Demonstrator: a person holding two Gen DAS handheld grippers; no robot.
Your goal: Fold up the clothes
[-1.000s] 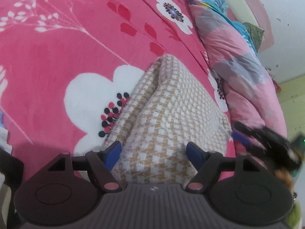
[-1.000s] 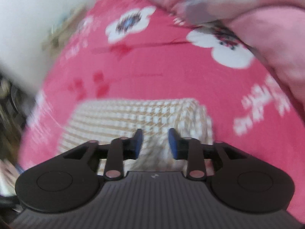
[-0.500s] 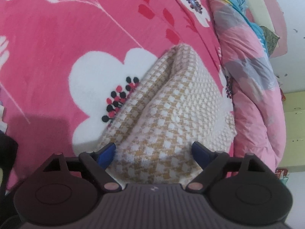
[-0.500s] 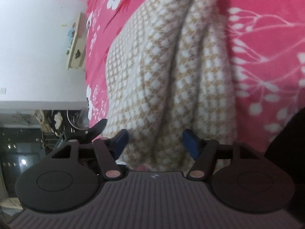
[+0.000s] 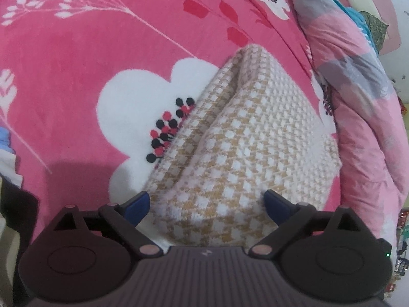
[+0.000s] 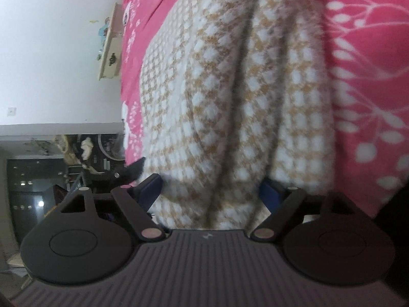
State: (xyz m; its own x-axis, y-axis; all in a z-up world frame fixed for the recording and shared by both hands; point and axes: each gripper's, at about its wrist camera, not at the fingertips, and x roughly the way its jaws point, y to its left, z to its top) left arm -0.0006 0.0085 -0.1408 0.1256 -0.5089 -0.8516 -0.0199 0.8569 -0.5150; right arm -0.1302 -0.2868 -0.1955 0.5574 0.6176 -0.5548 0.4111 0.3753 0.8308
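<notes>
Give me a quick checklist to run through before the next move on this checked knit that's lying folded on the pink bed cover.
1. Left hand-held gripper released: ok, its jaws are opening and the blue pads stand on either side of the checked knit, not pinching it.
2. Right hand-held gripper released: ok, jaws opening, knit between them, pads not clamping it.
3. Knit folded: ok, layered edges show in the right wrist view.
4. Knit lies on the pink bed cover: ok.
5. Fold neat and flat: not ok, the edge near the right gripper is lumpy.
6. Far edges aligned: cannot tell, hidden behind the bulk.
7. Pink quilt apart from the knit: cannot tell.
</notes>
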